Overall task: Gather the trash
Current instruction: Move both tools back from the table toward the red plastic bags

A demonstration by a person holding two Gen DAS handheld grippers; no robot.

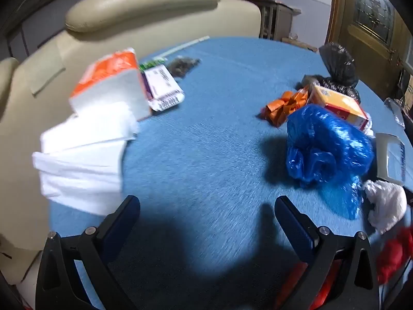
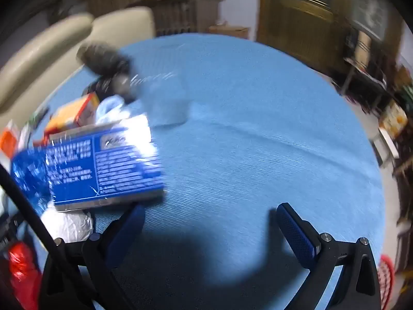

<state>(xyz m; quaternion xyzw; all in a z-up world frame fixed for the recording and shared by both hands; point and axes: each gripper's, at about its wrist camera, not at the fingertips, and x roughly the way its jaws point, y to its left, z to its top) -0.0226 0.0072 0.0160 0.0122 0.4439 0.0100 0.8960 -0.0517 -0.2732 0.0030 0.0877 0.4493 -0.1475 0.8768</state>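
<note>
1. We see a round table covered in a light blue ribbed cloth (image 1: 206, 142), with cream padded chairs at its far-left edge.
2. Near the left edge lies a stack of white folded tissues (image 1: 82, 160), topped by an orange-and-white tissue pack (image 1: 111, 87).
3. Toward the right edge sits the trash cluster: a crumpled blue plastic bag (image 1: 327, 144), an orange-yellow cardboard box (image 1: 338, 106) behind it, a black plastic bag (image 1: 338, 69) farther back, and an orange ribbon bow (image 1: 286, 106) beside the box.
4. A flat blue printed carton (image 2: 103, 168) lies at the left in the right wrist view.
5. A small white crumpled wad (image 1: 387, 204) rests at the near-right edge.
6. The left gripper (image 1: 206, 217) and right gripper (image 2: 210, 222) both hang released, jaws wide, nothing between them, over bare cloth.
7. We judge a first pick is pending: aim for one loose, light piece, centre it between the pads, and close gently so the plastic does not slip.
</note>
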